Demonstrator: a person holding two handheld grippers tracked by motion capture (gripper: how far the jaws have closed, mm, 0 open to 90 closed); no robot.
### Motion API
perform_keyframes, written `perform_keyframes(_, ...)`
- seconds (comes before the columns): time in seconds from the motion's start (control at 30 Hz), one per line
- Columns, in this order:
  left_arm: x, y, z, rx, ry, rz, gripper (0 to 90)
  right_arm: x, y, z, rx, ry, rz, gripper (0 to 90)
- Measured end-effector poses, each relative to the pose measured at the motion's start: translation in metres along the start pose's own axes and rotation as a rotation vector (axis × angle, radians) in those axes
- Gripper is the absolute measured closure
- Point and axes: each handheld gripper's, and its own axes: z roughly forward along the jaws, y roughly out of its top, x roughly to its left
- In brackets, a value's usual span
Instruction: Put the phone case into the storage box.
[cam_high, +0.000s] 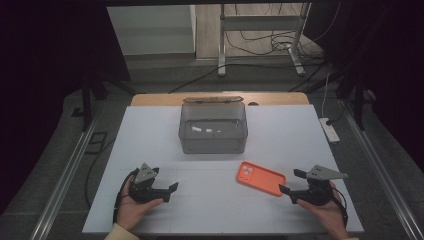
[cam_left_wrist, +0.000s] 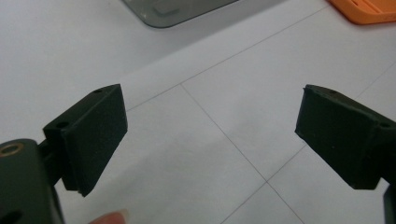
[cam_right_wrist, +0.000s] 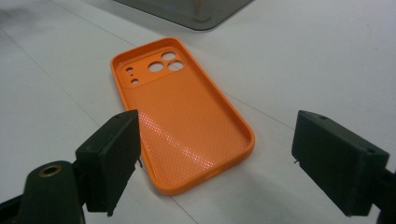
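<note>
Right now I am holding my right gripper with its jaws spread wide and nothing between them, low over the white table, and they are pointing at the near end of the orange phone case. Through the right gripper view the case is lying flat with its hollow side up, its camera cut-outs at the far end, and its near rounded corner is sitting just ahead of the gap between my jaws without touching either pad. In the high view the case is resting slightly askew, just beside that gripper and a little toward the middle of the table. My left gripper is hovering well apart on the other side, its jaws likewise standing open over bare table, with my fingertip peeking in at the bottom of the left gripper view. Beyond the case, a clear grey plastic bin is standing open near the table's far edge.
</note>
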Motion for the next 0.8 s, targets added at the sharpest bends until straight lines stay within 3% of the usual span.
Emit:
perform_keyframes(0.27,0.0,-0.0013,-0.0012,-0.001,0.018,-0.004,8.3,-0.0051,-0.0004,-0.0008,-0.005,-0.005,0.013,16.2)
perform_keyframes(0.8,-0.004,-0.0047,-0.0041,-0.003,0.019,0.021,7.5,0.0022,0.005,0.0028,0.01,-0.004,-0.024,16.2)
